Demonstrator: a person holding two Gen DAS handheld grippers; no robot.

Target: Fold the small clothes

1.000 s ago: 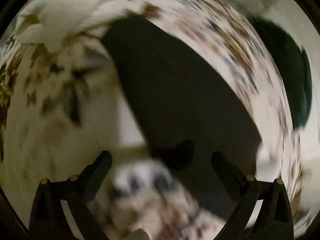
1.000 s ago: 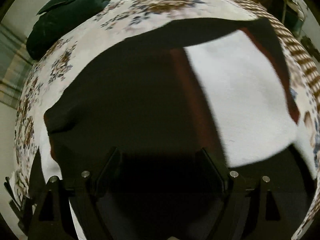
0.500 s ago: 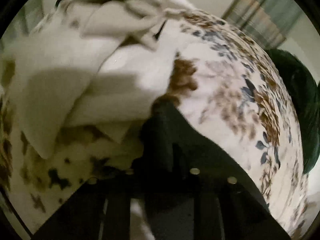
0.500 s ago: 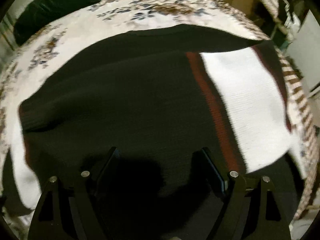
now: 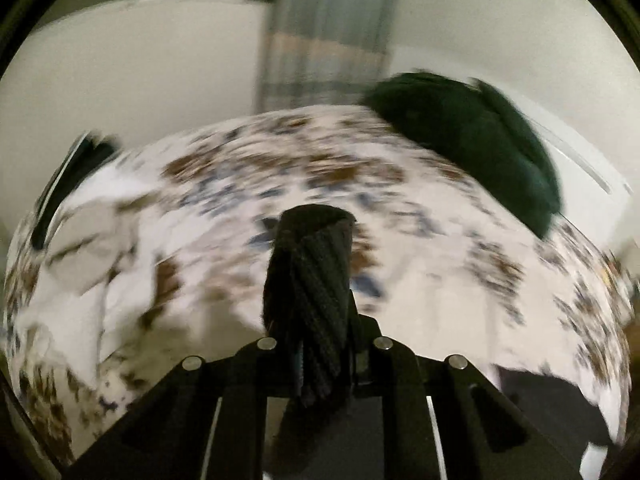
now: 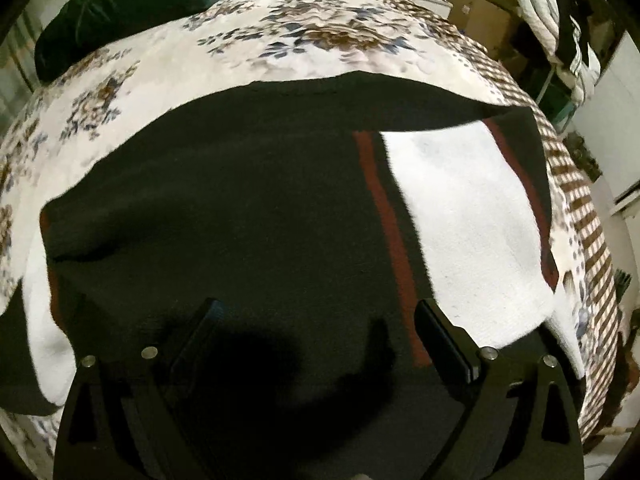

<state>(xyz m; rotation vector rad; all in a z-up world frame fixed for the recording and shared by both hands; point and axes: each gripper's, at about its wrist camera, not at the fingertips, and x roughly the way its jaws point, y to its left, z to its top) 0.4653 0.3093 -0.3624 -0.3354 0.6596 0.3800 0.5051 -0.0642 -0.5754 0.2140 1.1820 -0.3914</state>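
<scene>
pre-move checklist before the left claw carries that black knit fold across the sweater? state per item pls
1. Left claw shut on the black knit fabric: ok.
2. Amount of fabric pinched, one layer or several: cannot tell.
3. Right claw open, nothing between its jaws: ok.
4. Sweater lying spread on the floral bedspread: ok, though its far edge is lifted.
5. Green pillow apart from the sweater: ok.
6. Left view sharp enough to judge the landing spot: not ok, motion blurred.
</scene>
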